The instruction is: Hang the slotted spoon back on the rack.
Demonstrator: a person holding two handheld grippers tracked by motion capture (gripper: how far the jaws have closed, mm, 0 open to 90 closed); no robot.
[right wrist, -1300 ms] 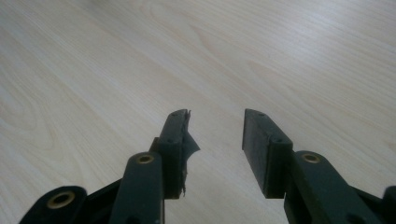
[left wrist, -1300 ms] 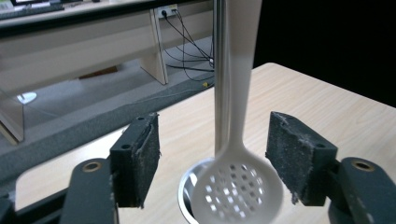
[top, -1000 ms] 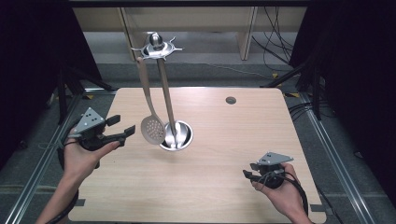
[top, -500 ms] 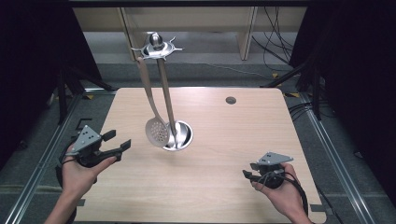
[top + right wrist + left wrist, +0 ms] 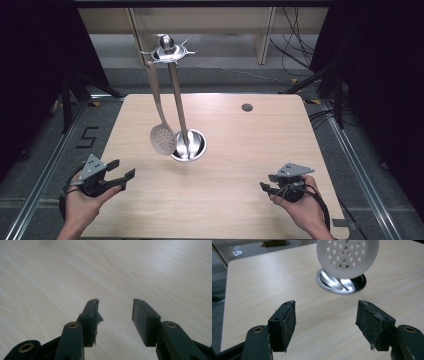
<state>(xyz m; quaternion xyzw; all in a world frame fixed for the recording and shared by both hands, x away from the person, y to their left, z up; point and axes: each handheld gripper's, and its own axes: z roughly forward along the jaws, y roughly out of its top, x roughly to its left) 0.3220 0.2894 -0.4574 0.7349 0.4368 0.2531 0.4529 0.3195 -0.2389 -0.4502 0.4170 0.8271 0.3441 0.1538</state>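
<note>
One light wooden desk (image 5: 225,200) takes up the middle of the high view, and on it stands one metal utensil stand (image 5: 172,95): a round shiny base (image 5: 192,147) just left of the frame's centre, a slim pole rising toward the upper left, and a hooked crown (image 5: 167,49) at the top. One slotted spoon (image 5: 162,139) hangs from that crown, its pale perforated bowl low and just left of the base. One small dark round hole (image 5: 247,107) sits in the desk in the upper middle.

There are two claws, each held in a hand. The left claw (image 5: 124,171) is at the lower left of the high view, over the desk's near left edge, with its jaws spread wide and nothing between them. The right claw (image 5: 263,187) is at the lower right, low over the desk, with its jaws apart by a moderate gap and also empty. The two are well apart.

The left gripper view adds detail the high view lacks: the spoon's holes (image 5: 347,255) can be seen one by one at the top of the frame, with the mirror-like base (image 5: 340,283) directly behind and below it, and the worn pads (image 5: 287,322) stand far apart. The right gripper view shows bare wood grain (image 5: 75,270) ahead, and a torn edge on its left-hand pad (image 5: 93,317).
</note>
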